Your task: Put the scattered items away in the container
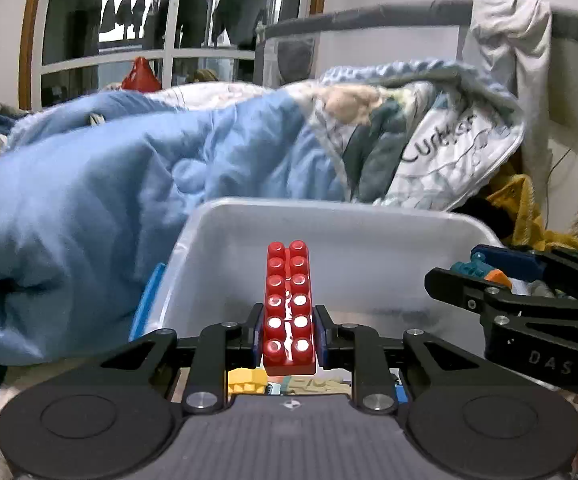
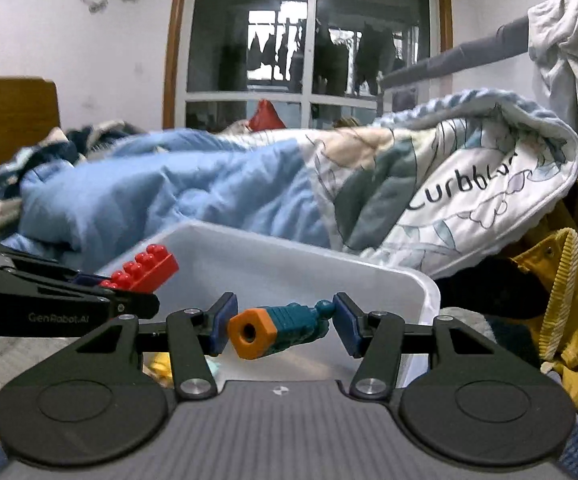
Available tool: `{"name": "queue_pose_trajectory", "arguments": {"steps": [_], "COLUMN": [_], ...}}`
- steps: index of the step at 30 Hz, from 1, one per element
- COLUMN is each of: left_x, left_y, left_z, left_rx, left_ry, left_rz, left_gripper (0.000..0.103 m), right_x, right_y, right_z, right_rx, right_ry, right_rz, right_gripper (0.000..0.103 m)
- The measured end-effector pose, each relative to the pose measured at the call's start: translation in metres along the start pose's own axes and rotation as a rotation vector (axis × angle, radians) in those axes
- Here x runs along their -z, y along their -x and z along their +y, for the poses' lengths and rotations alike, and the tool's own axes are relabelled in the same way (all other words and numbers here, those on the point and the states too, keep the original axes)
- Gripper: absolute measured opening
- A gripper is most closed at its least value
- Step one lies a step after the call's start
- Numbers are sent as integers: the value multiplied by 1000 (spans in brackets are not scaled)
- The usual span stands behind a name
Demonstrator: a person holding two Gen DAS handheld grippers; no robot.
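Note:
My left gripper is shut on a long red studded brick and holds it over the near rim of the white plastic bin. My right gripper holds a teal toy piece with an orange hex end between its blue pads, also above the bin. The right gripper also shows at the right of the left wrist view, and the left gripper with the red brick at the left of the right wrist view. A yellow brick lies inside the bin below.
A crumpled blue quilt and a printed blanket pile up right behind the bin. A yellow jacket lies to the right. A blue lid edge sits at the bin's left side. A window stands at the back.

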State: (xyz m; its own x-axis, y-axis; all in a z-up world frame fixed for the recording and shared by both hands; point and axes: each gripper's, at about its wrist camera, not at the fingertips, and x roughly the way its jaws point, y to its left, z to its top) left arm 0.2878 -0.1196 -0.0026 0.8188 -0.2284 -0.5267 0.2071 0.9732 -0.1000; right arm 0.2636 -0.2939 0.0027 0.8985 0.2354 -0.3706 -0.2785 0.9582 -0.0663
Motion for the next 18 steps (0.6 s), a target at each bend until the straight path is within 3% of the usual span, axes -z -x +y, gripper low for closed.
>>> {"name": "queue_pose_trajectory", "arguments": {"steps": [4, 7, 10, 14, 18], "left_x": [5, 6, 4, 4, 3], "left_y": [-15, -19, -18, -5, 17], "left_z": [-7, -10, -8, 2, 9], "left_rx": [14, 15, -1, -4, 16], "left_ry": [-22, -23, -5, 47, 62], "left_rz": [30, 37, 32, -9, -63], "left_gripper": [28, 29, 43, 74, 88], "right_x": [5, 9, 9, 5, 0], "right_y": [-13, -20, -18, -12, 0], "right_z": [-2, -4, -7, -11, -13], "right_rx": [-3, -5, -14, -4, -3], "right_ry": [-3, -8, -37, -52, -69], "right_rz": [28, 47, 41, 24, 10], "right_gripper": [58, 66, 77, 87, 96]}}
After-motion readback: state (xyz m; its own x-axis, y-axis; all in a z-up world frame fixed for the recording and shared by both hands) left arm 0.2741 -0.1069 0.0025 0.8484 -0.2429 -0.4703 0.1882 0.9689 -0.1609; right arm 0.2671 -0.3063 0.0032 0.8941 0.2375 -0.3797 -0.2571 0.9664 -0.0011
